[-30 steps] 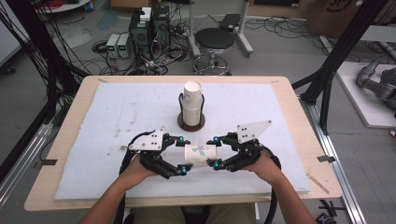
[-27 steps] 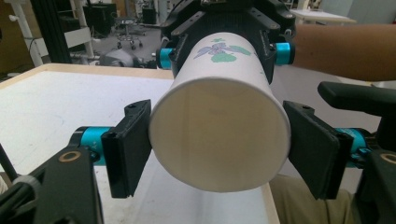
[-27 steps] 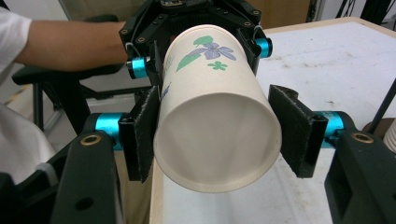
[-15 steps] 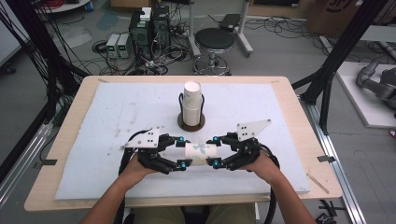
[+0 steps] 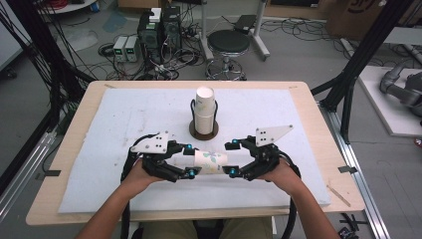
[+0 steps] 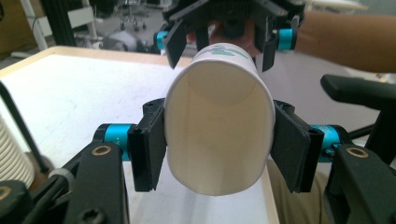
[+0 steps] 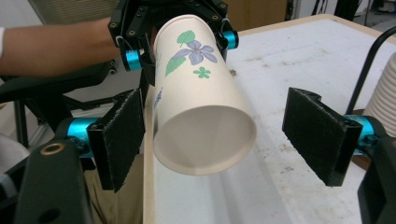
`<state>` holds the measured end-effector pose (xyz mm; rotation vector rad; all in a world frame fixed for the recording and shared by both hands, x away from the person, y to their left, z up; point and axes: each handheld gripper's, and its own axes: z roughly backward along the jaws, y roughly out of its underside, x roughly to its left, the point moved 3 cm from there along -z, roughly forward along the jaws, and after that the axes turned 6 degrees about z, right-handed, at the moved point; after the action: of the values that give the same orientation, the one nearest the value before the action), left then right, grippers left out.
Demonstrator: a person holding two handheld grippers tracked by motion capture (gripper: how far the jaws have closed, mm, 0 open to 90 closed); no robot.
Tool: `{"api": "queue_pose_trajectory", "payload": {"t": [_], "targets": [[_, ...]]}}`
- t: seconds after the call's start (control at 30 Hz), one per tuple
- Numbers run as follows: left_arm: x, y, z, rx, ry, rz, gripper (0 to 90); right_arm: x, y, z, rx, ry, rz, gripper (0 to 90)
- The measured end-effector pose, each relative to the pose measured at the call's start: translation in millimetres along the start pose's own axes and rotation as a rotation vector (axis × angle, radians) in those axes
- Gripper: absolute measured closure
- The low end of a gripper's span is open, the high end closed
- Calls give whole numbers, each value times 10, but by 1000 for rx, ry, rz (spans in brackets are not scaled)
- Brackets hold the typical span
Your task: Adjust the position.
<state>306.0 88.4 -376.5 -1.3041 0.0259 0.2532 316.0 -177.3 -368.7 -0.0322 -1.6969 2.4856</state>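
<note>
Around the table the room is a workshop floor, with black frame posts at both sides, a round stool [image 5: 228, 42] at the far side, computer boxes [image 5: 159, 27] and loose cables left of it. Nearer, the wooden table [image 5: 59, 164] carries a white mat [image 5: 109, 119] that covers most of its top. At the middle of the mat's far half a stack of paper cups [image 5: 205, 109] stands upright in a dark round holder [image 5: 204, 132].

Both forearms enter from the near edge and angle inward, so that the two hands face each other over the near middle of the mat. Left gripper [image 5: 191, 160] and right gripper [image 5: 230, 159] point at one another, each with a grey plate on top.

Between them lies the flowered paper cup [image 5: 210, 162], held on its side above the mat, its mouth toward the left hand and its base toward the right. In the left gripper view the pads [image 6: 152, 144] press on both sides of the cup's rim, squeezing the mouth into an oval; these jaws have just been closing onto it. In the right gripper view the cup's base end sits between the pads [image 7: 317, 135], which have just been opening: the far pad stands well clear of the cup wall, while the other is just beside it.
</note>
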Motion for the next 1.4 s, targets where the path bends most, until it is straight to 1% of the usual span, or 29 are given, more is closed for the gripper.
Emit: {"api": "queue_pose_trajectory", "payload": {"t": [0.03, 0.07, 0.1, 0.13, 0.17, 0.2, 0.27, 0.3, 0.33, 0.37, 0.4, 0.43, 0.47, 0.5, 0.57, 0.73, 0.8, 0.83, 0.87, 0.9, 0.93, 0.97, 1.0, 1.03, 1.07, 1.1, 1.2, 1.23, 1.4], "targets": [[5, -27, 11, 37, -11, -4, 409, 1, -19, 7, 13, 12, 7, 217], [5, -27, 11, 37, -11, -4, 409, 1, -19, 7, 13, 12, 7, 217], [14, -58, 18, 82, -23, -12, 409, 4, -40, 4, 33, 21, 20, 217], [14, -58, 18, 82, -23, -12, 408, 4, -40, 4, 33, 21, 20, 217], [13, -75, 17, 103, -27, -13, 408, 13, -65, -10, 62, 40, 40, 217], [16, -93, 19, 128, -36, -21, 408, 13, -65, -10, 62, 40, 40, 217], [16, -132, 16, 164, -43, -25, 408, 13, -91, -35, 85, 45, 62, 217], [24, -173, 21, 212, -48, -43, 408, 21, -118, -61, 114, 56, 80, 217], [24, -173, 21, 212, -48, -43, 408, 21, -118, -61, 114, 56, 80, 217], [26, -211, 16, 247, -49, -51, 408, 24, -139, -84, 134, 59, 95, 217], [26, -211, 16, 247, -49, -51, 408, 24, -139, -84, 134, 59, 95, 217], [24, -230, 14, 264, -48, -53, 408, 25, -162, -115, 160, 59, 114, 217], [23, -248, 13, 279, -49, -57, 408, 25, -162, -115, 160, 59, 114, 217], [24, -267, 14, 291, -50, -60, 408, 23, -177, -137, 175, 62, 130, 217], [26, -318, 16, 310, -48, -67, 408, 24, -190, -154, 189, 65, 138, 217], [32, -357, 12, 337, -54, -75, 408, 28, -218, -178, 208, 69, 150, 218], [38, -375, 5, 359, -58, -80, 407, 27, -230, -189, 223, 73, 166, 218], [38, -391, -4, 381, -61, -82, 404, 32, -242, -200, 239, 78, 180, 218], [38, -391, -4, 381, -61, -82, 403, 32, -242, -200, 239, 78, 180, 218], [36, -405, -16, 396, -63, -83, 403, 30, -254, -219, 264, 89, 205, 218], [36, -405, -16, 396, -63, -83, 403, 30, -254, -219, 264, 89, 205, 218], [37, -412, -21, 408, -63, -90, 403, 33, -261, -245, 298, 99, 228, 218], [35, -417, -29, 417, -65, -92, 403, 41, -264, -257, 309, 98, 228, 218], [35, -426, -41, 445, -65, -99, 403, 44, -269, -272, 320, 100, 235, 218], [35, -426, -41, 445, -65, -99, 403, 44, -269, -272, 320, 100, 235, 218], [32, -429, -57, 462, -70, -100, 403, 56, -278, -301, 351, 101, 253, 219], [32, -434, -69, 480, -75, -106, 402, 65, -292, -331, 369, 102, 264, 218], [29, -438, -86, 500, -77, -109, 399, 70, -302, -363, 391, 101, 274, 219], [35, -442, -117, 526, -80, -110, 391, 75, -308, -438, 427, 96, 284, 219]]}}
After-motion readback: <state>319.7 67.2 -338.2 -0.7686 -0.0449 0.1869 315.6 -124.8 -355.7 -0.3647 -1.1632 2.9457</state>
